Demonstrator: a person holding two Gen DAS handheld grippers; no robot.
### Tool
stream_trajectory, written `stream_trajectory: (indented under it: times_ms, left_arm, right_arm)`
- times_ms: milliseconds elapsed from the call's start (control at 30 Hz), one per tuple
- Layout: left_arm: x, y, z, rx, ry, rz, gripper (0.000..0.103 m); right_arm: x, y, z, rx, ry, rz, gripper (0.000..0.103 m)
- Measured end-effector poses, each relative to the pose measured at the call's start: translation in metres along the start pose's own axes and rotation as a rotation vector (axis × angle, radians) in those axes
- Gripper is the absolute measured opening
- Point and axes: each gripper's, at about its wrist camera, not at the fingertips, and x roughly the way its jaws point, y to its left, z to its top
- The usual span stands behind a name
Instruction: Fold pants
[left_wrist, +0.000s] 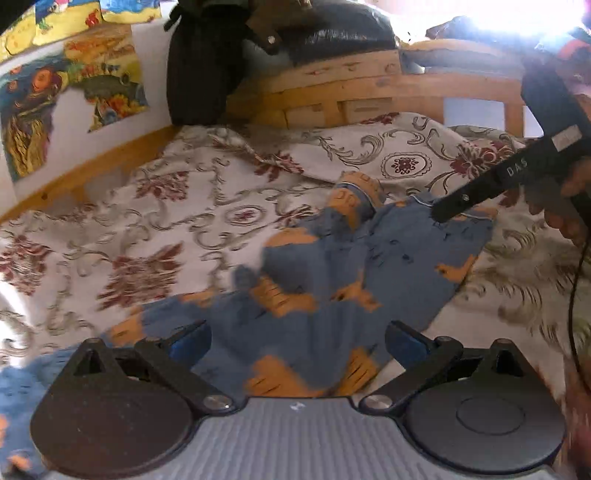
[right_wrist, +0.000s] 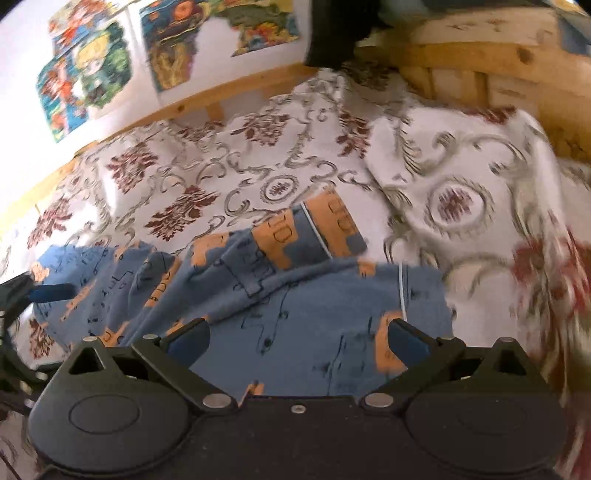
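Soft rumpled blue-orange pants (right_wrist: 303, 302), patterned bedspread (right_wrist: 229, 162).

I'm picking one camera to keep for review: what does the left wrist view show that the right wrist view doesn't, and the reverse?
Only the left wrist view shows the right gripper from outside, with the hand holding it and its black cable.

Only the right wrist view shows the left gripper's blue-padded finger at the far pant end.

Both show the blue pants with orange patches lying crumpled on the floral bedspread, each camera's own jaws open.
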Motion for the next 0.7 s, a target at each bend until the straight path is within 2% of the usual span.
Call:
stream_trajectory:
  times_ms: [100,233,333,400,500,567,600,667,700]
  left_arm:
    - [0.027,-0.012,0.005,-0.082,0.042,-0.004,0.102]
    - [0.039,-0.02,-0.004,-0.119,0.06,-0.031,0.093]
    - [0.04,-0.021,-0.012,-0.12,0.073,-0.043,0.088]
    - [0.038,-0.018,-0.014,-0.124,0.077,-0.036,0.086]
    - [0.038,-0.01,-0.016,-0.169,0.085,-0.05,0.079]
    - [0.038,-0.006,-0.016,-0.191,0.089,-0.057,0.073]
    - [0.037,-0.005,-0.016,-0.193,0.088,-0.059,0.066]
    - [0.036,-0.006,-0.016,-0.183,0.09,-0.048,0.059]
    - [0.035,-0.006,-0.015,-0.177,0.09,-0.039,0.056]
  right_arm:
    - [0.014,-0.007,0.02,-0.078,0.016,0.005,0.102]
    - [0.034,-0.02,0.045,-0.184,0.005,0.017,0.1]
    - [0.055,-0.037,0.059,-0.125,0.04,0.03,0.093]
    - [0.065,-0.048,0.065,-0.074,0.044,0.045,0.092]
    - [0.082,-0.059,0.073,-0.008,0.088,0.075,0.081]
    - [0.091,-0.062,0.076,0.005,0.121,0.097,0.061]
    - [0.094,-0.062,0.077,0.007,0.136,0.108,0.055]
    - [0.093,-0.057,0.079,0.003,0.13,0.104,0.029]
    - [0.09,-0.053,0.079,-0.009,0.12,0.098,0.021]
